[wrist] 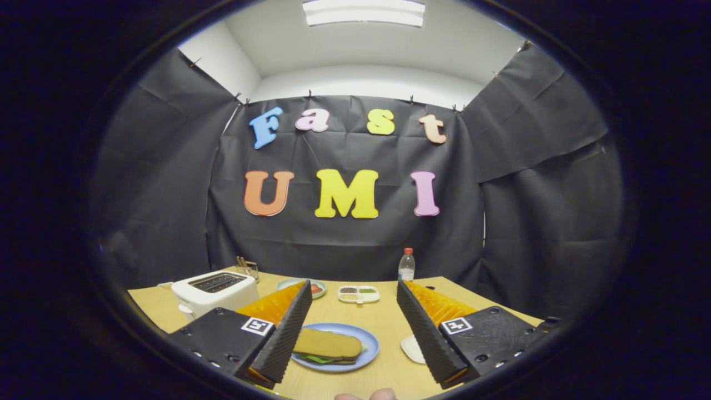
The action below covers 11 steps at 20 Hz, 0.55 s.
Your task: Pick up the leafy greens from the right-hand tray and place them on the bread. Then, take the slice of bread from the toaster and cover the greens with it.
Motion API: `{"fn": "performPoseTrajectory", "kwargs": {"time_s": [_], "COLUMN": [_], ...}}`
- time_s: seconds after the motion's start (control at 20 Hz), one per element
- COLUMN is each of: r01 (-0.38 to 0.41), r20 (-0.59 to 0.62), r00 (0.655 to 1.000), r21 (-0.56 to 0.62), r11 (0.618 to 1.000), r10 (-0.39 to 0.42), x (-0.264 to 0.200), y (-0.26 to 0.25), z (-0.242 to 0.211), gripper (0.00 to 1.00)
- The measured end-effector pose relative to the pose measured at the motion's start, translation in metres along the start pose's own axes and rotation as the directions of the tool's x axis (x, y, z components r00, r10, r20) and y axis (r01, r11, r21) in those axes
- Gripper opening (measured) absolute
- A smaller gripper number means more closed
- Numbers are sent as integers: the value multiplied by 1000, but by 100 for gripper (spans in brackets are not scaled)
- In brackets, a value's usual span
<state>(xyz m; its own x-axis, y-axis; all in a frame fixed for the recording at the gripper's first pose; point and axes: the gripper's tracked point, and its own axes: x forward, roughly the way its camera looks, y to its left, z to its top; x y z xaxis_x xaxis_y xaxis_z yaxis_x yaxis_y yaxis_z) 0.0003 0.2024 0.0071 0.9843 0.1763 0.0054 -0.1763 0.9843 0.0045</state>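
Gripper spread wide, nothing held. Sandwich seen on blue plate between fingers: bread slice over greens. Toaster beyond left finger. Risk judged: top slice knocked askew if gripper dipped; greens edge exposed.

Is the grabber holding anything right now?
No, nothing is held. The gripper is open, its fingers spread wide apart above the table. The sandwich lies on the blue plate between the fingers, touched by neither.

Greens mostly hidden under bread slice; left finger covers blue plate edge.
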Motion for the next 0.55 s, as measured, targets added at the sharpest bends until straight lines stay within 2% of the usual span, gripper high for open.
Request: {"fn": "performPoseTrajectory", "kwargs": {"time_s": [0.35, 0.55], "r01": [-56, -54], "r20": [-13, 6], "r00": [998, 999], "r21": [24, 36], "r11": [998, 998], "r10": [56, 54], "x": [4, 4], "y": [29, 30], "z": [-3, 5], "gripper": [94, 94]}}
